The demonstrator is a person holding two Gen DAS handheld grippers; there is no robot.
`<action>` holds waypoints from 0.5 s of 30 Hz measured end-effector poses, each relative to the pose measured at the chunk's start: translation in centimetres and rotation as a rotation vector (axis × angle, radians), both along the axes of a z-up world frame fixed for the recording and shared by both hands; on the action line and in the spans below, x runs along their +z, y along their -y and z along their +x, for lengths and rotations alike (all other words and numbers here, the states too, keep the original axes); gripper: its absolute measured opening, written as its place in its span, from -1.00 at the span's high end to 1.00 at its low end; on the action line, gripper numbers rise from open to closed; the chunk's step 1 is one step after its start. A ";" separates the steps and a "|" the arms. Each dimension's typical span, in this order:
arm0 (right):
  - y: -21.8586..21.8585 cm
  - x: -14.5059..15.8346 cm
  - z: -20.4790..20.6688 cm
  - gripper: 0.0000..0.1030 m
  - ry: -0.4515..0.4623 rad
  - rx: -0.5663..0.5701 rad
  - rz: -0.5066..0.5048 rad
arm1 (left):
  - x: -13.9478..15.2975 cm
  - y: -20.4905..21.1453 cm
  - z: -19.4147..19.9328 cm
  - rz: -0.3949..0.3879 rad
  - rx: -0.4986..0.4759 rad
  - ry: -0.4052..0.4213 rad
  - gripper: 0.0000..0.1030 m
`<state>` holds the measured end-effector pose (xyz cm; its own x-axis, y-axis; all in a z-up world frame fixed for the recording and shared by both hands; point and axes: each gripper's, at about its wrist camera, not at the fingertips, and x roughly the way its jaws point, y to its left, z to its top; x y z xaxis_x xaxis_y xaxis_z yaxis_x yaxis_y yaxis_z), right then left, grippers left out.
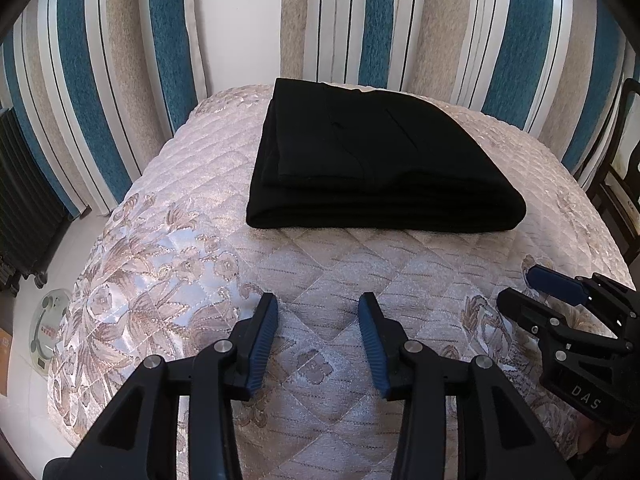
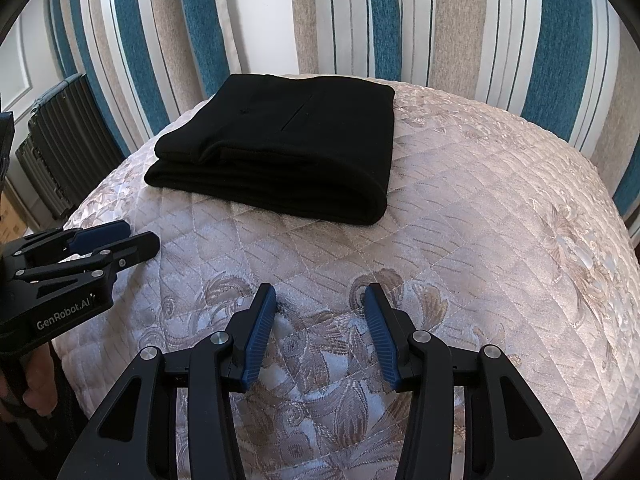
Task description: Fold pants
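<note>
Black pants point(image 1: 372, 160) lie folded into a thick rectangle on the far part of the quilted bed cover point(image 1: 320, 264); they also show in the right wrist view point(image 2: 288, 148). My left gripper point(image 1: 318, 304) is open and empty, hovering over the cover well in front of the pants. My right gripper point(image 2: 320, 296) is open and empty too, beside the left one. The right gripper shows at the right edge of the left wrist view point(image 1: 520, 288). The left gripper shows at the left edge of the right wrist view point(image 2: 136, 236).
Striped blue, beige and white curtains point(image 1: 400, 20) hang behind the bed. A dark ribbed suitcase point(image 2: 68, 140) stands at the left on the floor. A round glass scale point(image 1: 48, 328) lies on the floor left of the bed. Dark furniture point(image 1: 624, 184) stands at the right.
</note>
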<state>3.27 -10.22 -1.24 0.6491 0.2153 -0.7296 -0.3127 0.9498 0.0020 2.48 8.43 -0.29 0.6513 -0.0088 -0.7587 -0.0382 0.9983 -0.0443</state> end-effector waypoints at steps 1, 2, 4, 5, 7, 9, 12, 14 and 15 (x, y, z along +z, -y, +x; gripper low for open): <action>0.0 0.0 0.0 0.09 0.000 0.001 -0.001 | 0.0 0.0 0.0 -0.002 0.001 -0.001 0.12; 0.0 0.0 0.0 0.09 0.000 0.000 -0.001 | 0.0 0.0 0.0 -0.004 0.000 -0.003 0.05; 0.0 0.0 0.0 0.09 0.000 0.000 -0.001 | 0.0 0.0 0.0 -0.013 -0.004 -0.008 -0.01; 0.0 0.0 0.0 0.09 0.000 0.000 -0.001 | 0.0 0.1 0.0 -0.011 -0.003 -0.010 -0.01; 0.0 0.0 0.0 0.09 0.000 0.000 -0.001 | 0.0 0.1 0.1 -0.007 -0.002 -0.013 -0.01; -0.1 0.0 0.0 0.09 0.000 -0.001 -0.001 | -0.1 0.1 0.1 -0.006 0.000 -0.015 -0.02; -0.1 0.0 0.0 0.09 0.001 -0.001 -0.001 | 0.0 0.2 0.1 -0.001 0.001 -0.015 -0.02; -0.1 0.0 0.0 0.09 0.001 -0.001 -0.002 | 0.0 0.3 0.2 0.003 0.001 -0.015 -0.02; -0.1 0.0 0.0 0.09 0.001 0.000 -0.002 | 0.0 0.3 0.1 0.003 0.002 -0.016 -0.02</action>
